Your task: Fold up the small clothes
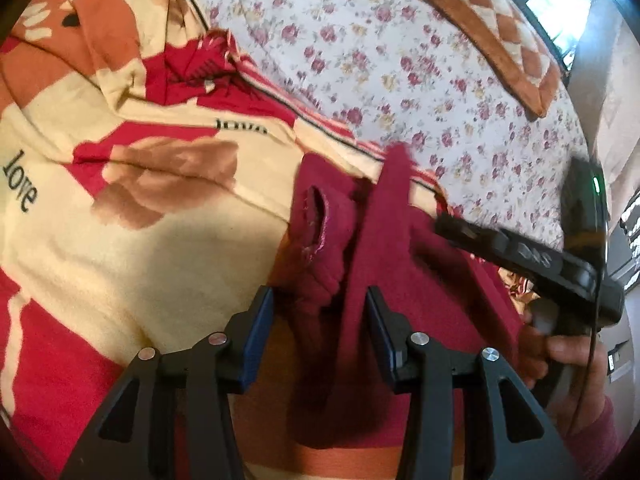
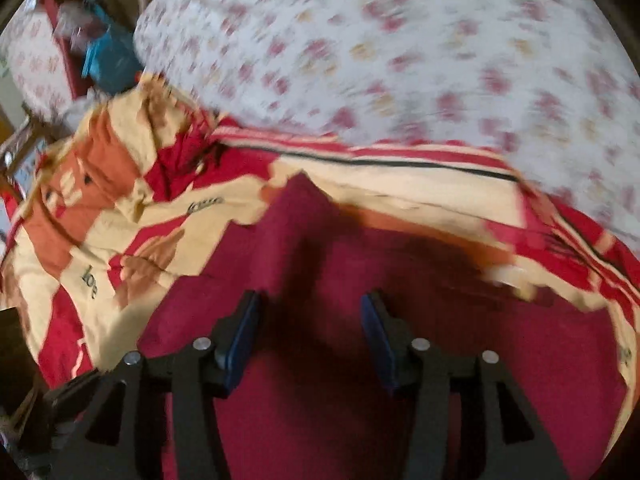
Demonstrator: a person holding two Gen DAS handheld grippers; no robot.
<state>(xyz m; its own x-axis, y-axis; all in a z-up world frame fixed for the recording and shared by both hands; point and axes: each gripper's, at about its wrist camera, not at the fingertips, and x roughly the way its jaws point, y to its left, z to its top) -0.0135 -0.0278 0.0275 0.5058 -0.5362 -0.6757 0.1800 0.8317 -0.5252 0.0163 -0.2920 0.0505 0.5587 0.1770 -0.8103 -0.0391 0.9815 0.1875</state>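
Left tool [image 1: 320, 320]: nearest item in the left wrist view. Blue-padded fingers [image 1: 256, 340] stand spread, with a ridge of the maroon garment [image 1: 384, 248] rising between them. Whether the pads press the cloth cannot be told; the gap reads as open, probably set to straddle the fold before pinching it.

Right tool [image 2: 310, 336]: jaws likewise apart, nothing clamped, hovering above the broad flat part of the maroon garment [image 2: 360, 280]. Seen also from the left wrist view as a black arm [image 1: 520, 252] reaching in from the right, a person's hand [image 1: 568, 356] on its handle.

Maroon garment: the task's item. Lies on the patterned blanket, partly bunched; one section stands up as a tall crease, and a frayed opening [image 1: 320, 216], perhaps a cuff or neck, sits to its left. Judged early in folding: cloth is not yet squared.

Patterned blanket [image 1: 120, 208]: cream, red and orange, printed "love"; serves as the working surface, spread over the bed.

Floral sheet [image 1: 360, 60]: covers the bed beyond the blanket.

Quilted mat [image 1: 492, 28]: brown and cream, on the far corner, well apart from the work.

Right wrist view is blurred; fine detail is unreliable.
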